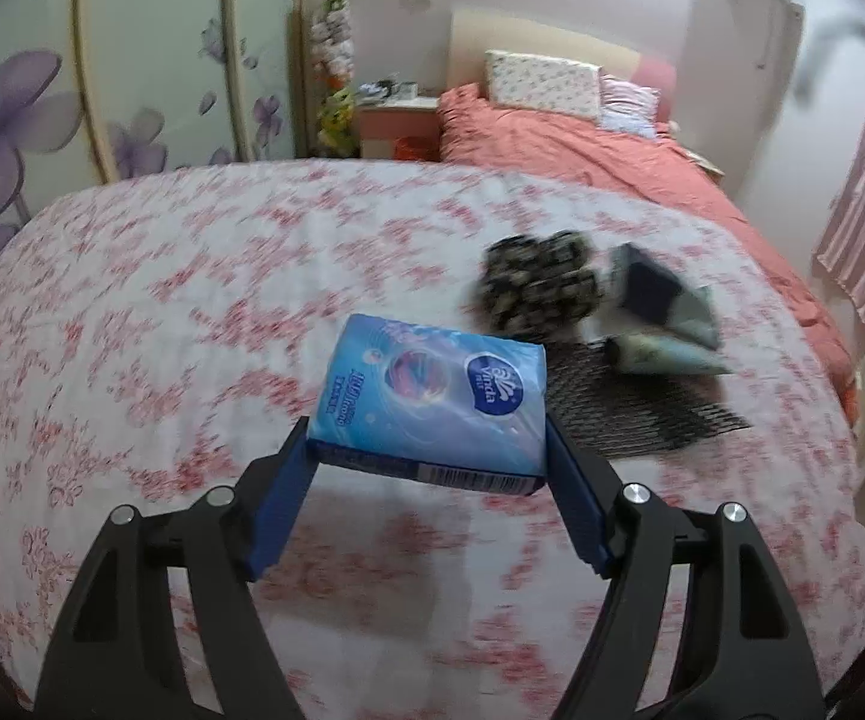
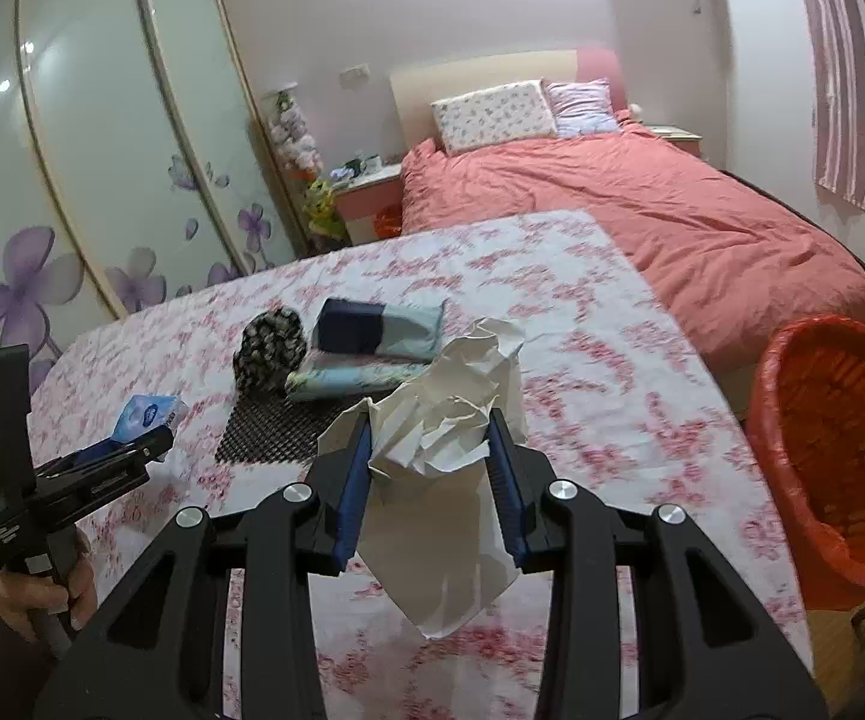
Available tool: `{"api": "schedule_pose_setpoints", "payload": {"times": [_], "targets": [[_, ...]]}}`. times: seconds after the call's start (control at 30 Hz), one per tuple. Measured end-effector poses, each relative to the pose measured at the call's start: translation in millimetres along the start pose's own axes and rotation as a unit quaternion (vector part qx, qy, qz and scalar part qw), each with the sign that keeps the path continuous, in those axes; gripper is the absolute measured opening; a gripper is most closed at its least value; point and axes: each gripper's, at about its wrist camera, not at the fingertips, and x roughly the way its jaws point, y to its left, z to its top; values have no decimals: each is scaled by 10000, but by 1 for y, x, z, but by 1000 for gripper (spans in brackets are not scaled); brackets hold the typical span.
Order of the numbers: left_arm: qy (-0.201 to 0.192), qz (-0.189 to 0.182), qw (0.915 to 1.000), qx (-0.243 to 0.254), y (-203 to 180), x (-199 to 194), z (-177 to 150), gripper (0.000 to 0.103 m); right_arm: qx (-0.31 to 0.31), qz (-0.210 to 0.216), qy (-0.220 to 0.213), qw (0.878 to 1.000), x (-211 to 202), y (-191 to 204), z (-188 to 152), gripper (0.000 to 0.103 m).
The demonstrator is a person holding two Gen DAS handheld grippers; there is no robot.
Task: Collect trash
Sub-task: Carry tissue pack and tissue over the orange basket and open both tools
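My left gripper [image 1: 429, 432] is shut on a blue tissue pack [image 1: 432, 390], held by its two ends above the floral tablecloth [image 1: 192, 300]. The right wrist view shows that same gripper [image 2: 153, 444] at the left with the pack [image 2: 147, 411] in its jaws and a hand [image 2: 42, 594] on its handle. My right gripper [image 2: 430, 420] is shut on a crumpled white paper [image 2: 462, 384], which hangs down below the fingers. A bin lined with a red bag [image 2: 792, 480] stands beside the table at the right, open at the top.
On the table lie a dark patterned bundle [image 2: 267, 354], a folded blue-and-navy packet [image 2: 378, 330], a pale rolled item [image 2: 360, 378] and a black mesh mat [image 2: 270, 432]. Behind are a bed with a red cover [image 2: 612, 210], a bedside table [image 2: 366, 192] and a flowered wardrobe [image 2: 102, 180].
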Motion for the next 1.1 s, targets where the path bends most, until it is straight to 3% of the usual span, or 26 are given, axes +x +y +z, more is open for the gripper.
{"api": "schedule_pose_setpoints", "payload": {"times": [0.3, 0.5, 0.8, 1.1], "targets": [[-290, -607, 9971, 362, -68, -30, 8, 72, 317, -321, -393, 9982, -30, -43, 6, 37], [-376, -1167, 9901, 678, -126, -46, 6, 72, 589, -722, -700, 9932, -51, -79, 9, 37], [-322, -2063, 9708, 1180, -226, -58, -5, 72, 1074, -1304, -970, 9808, -69, -140, 11, 37], [-249, -2542, 9541, 1566, -295, -58, -19, 72, 1417, -1587, -1055, 9714, -81, -186, 4, 37]]}}
